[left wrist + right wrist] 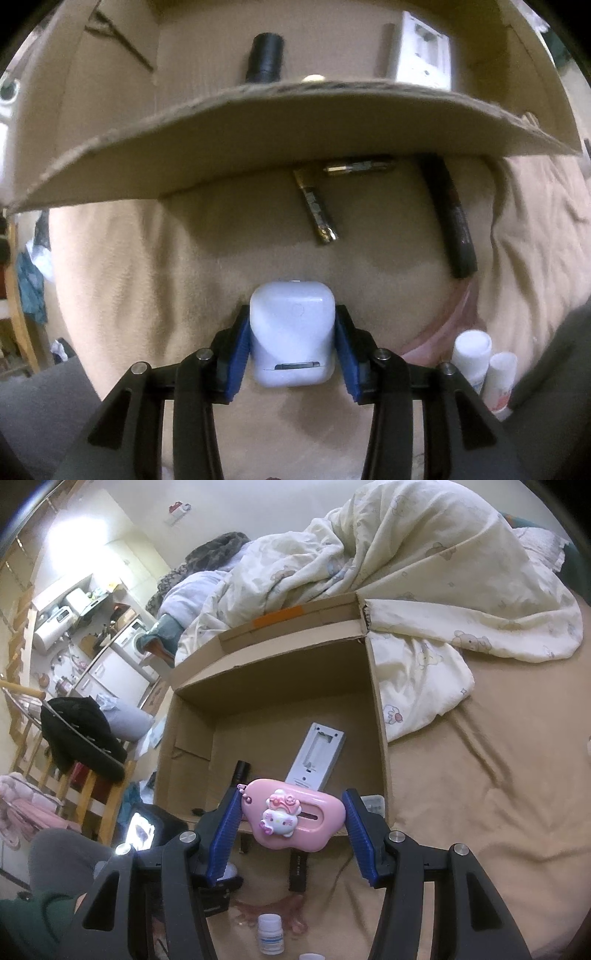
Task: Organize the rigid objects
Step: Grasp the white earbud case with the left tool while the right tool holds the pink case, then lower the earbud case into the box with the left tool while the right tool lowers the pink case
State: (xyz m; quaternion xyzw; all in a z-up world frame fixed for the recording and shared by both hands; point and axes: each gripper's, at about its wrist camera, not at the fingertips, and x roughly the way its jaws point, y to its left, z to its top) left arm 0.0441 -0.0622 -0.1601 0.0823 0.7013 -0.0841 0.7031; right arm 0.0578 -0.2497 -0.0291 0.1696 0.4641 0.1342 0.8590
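White earbud case [291,332] clenched in left claw [291,345], pink cutter [293,818] in right claw [291,823], cardboard box [376,716] holding remote [314,757]

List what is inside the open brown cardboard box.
Inside the cardboard box: a white remote-style casing lying back-up, and a black cylinder. The pink cat-figure case in the right gripper hides the box's near floor.

Box mouth [280,716] left open from above; near flap [258,140] raised across approach; floor room narrowed by remote [317,755], black cylinder [240,771].
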